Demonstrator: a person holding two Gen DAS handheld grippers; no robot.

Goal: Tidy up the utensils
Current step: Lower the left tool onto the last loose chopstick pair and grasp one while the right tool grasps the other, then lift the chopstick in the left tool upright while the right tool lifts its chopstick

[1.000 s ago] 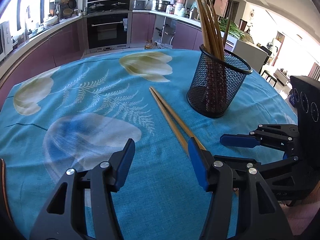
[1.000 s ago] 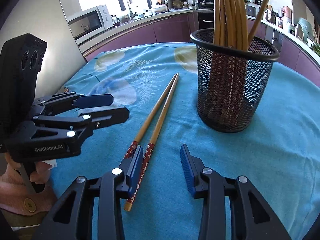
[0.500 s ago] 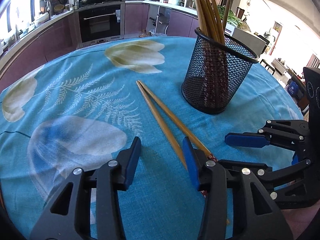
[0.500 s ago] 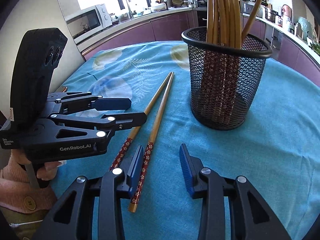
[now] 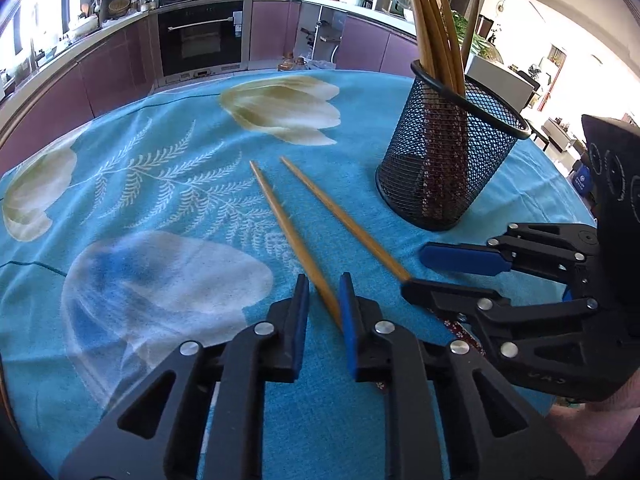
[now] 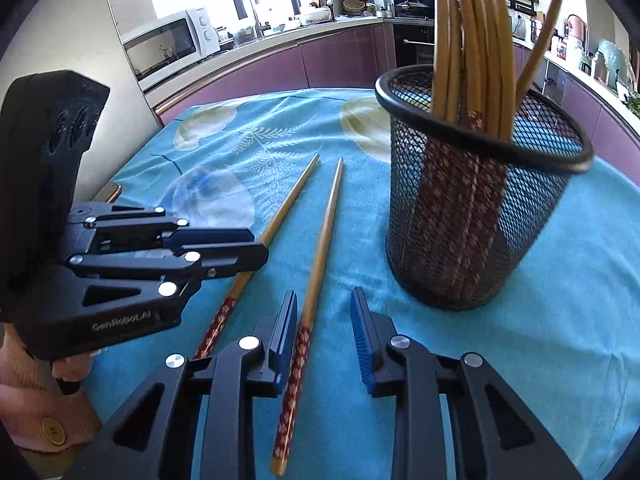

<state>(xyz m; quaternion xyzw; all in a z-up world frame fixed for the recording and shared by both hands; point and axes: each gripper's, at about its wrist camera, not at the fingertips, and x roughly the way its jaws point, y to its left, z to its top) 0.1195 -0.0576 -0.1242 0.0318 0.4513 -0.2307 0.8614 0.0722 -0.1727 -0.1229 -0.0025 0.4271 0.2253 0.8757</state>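
Two wooden chopsticks with red patterned ends lie on the blue tablecloth, now slightly apart. My left gripper (image 5: 323,300) straddles the left chopstick (image 5: 294,236), its jaws narrowed around it but with a gap on the left side; it also shows in the right wrist view (image 6: 256,250). My right gripper (image 6: 324,320) is open, with the other chopstick (image 6: 320,256) against its left finger; in the left wrist view the right gripper (image 5: 416,268) sits over that chopstick (image 5: 344,216). A black mesh holder (image 5: 448,168) with several chopsticks stands to the right.
The round table's blue flowered cloth (image 5: 160,208) spreads to the left and far side. Kitchen cabinets and an oven (image 5: 200,36) lie beyond the table. The mesh holder (image 6: 472,216) stands close to the right gripper's right finger.
My left gripper moved forward and narrowed around the left chopstick. The two chopsticks have spread apart. My right gripper moved forward along the other chopstick and stayed open.
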